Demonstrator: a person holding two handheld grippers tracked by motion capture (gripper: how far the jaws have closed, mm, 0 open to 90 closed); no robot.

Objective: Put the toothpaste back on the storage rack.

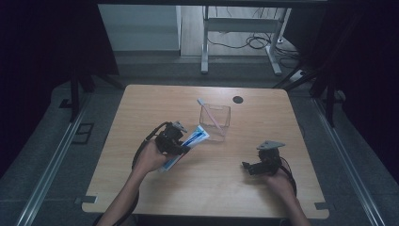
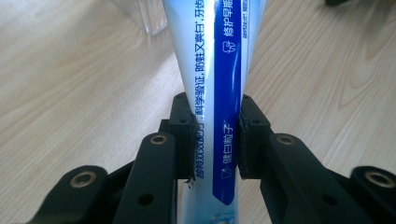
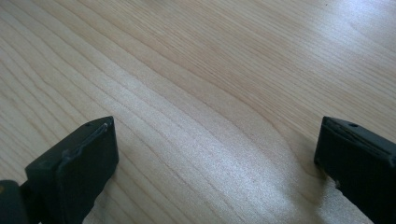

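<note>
While left gripper [image 2: 215, 140] clamps toothpaste tube [image 2: 215, 70], right gripper [image 3: 215, 154] agape

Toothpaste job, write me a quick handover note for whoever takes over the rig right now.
Left gripper: shut on the toothpaste tube, pads pressing both its sides, near the clear box.
Right gripper: open, nothing between its jaws, over bare table at the right.
Clear box: mid-table, upright, a toothbrush leaning inside with its head over the rim.
Done: toothbrush is in the box, tube is gripped.
Left: probably put the tube in the box beside the toothbrush, then let go.
</note>
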